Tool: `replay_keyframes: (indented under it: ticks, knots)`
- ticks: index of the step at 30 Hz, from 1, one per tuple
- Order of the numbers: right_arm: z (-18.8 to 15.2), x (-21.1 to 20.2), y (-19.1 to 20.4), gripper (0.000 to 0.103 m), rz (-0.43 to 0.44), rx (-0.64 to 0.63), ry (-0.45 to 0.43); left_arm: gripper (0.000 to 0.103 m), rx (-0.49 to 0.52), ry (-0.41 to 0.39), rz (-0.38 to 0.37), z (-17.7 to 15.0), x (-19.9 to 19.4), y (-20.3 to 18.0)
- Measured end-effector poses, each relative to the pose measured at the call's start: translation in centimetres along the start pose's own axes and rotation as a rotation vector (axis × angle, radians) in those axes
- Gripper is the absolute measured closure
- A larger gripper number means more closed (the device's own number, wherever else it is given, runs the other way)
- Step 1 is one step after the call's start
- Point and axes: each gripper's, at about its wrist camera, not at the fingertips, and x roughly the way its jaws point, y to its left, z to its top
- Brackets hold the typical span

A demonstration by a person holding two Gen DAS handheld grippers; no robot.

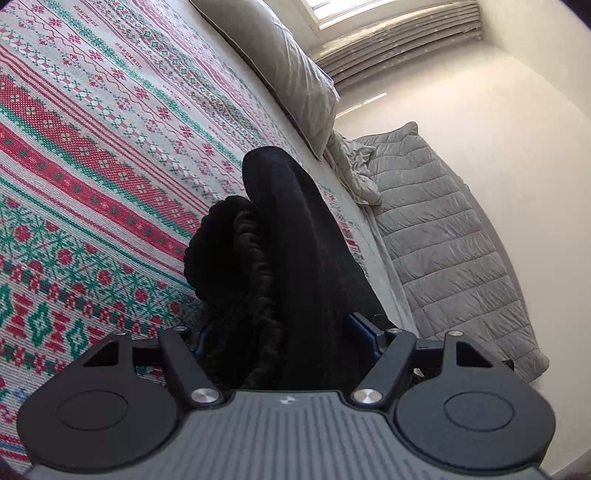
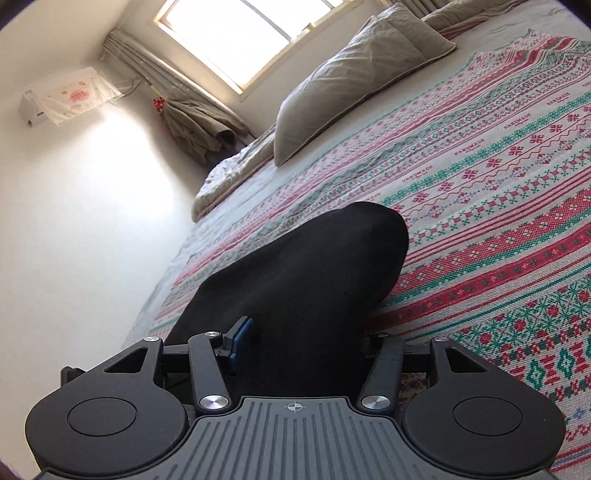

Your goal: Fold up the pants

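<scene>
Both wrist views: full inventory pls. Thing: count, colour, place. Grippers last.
pants: one, black, bunched between both grippers above the bedspread; gathered waistband shows in the left view
bedspread: one, white with red and green knit-style bands, covering the bed
pillows: at least two, beige-grey, at the head of the bed
quilted blanket: one, grey, along the bed's edge by the wall
window: one, bright, above the head of the bed
curtain: one, grey-brown, bunched below the window
wall unit with printed cover: one, white, high on the wall
left gripper: black, blue pads, pants between its fingers
right gripper: black, blue pads, pants between its fingers
</scene>
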Motion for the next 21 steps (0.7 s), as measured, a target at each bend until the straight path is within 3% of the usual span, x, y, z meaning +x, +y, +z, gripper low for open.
replay_keyframes:
  ticks: [2,4,7,11,16,21]
  knots:
    - [-0.4,0.8,-0.3,0.043,-0.055,-0.024,0.016,0.017,0.040,0.006,0.025,0.1,-0.3,-0.3]
    - [-0.9,1.1,0.0,0.023,-0.145,-0.079,0.020,0.011,0.096,-0.003,0.075,-0.1,-0.5,-1.2]
    - [-1.3,0.9,1.4,0.019,-0.224,-0.164,0.003,0.001,0.182,-0.032,0.174,-0.3,-1.3,-2.8]
    - [-1.9,-0.6,3.8,0.016,-0.263,-0.259,-0.026,0.000,0.285,-0.097,0.302,-0.5,-3.1,-4.9]
    - [-2.9,-2.8,6.1,0.015,-0.314,-0.359,-0.090,0.000,0.503,-0.227,0.466,-2.9,-4.9,-9.2]
    - [-4.6,-3.9,8.2,0.015,-0.330,-0.438,-0.118,0.000,0.573,-0.262,0.491,-5.8,-4.7,-11.4]
